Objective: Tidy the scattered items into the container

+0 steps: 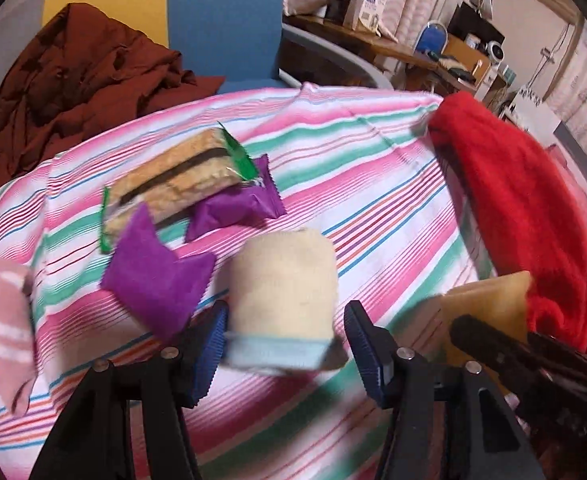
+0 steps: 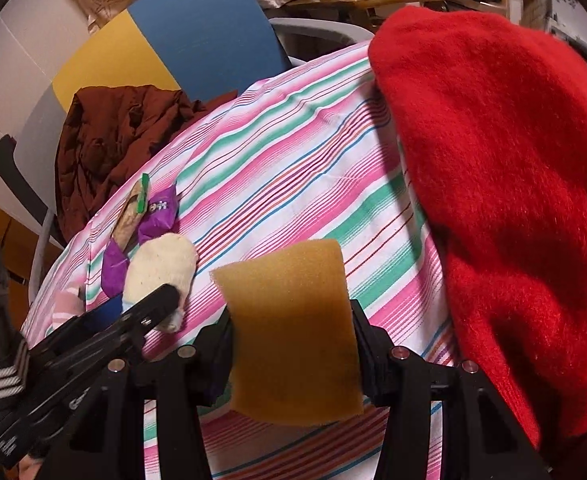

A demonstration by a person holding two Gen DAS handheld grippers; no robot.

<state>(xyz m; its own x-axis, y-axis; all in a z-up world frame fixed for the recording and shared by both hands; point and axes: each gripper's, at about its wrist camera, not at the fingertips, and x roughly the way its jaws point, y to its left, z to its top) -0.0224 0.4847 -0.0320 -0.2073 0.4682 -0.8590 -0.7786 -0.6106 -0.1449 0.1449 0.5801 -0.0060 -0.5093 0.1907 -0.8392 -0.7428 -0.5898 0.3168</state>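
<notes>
My left gripper is open, its blue pads on either side of a rolled cream sock with a light blue cuff, lying on the striped cloth; it also shows in the right wrist view. My right gripper is shut on a tan sponge, also seen in the left wrist view, held above the cloth beside a red fuzzy hat. A green-edged cracker pack, two purple packets and a pink striped sock lie on the left.
A brown jacket lies on a blue and yellow chair behind the table. A wooden desk with boxes stands at the back right. The red hat covers the table's right side.
</notes>
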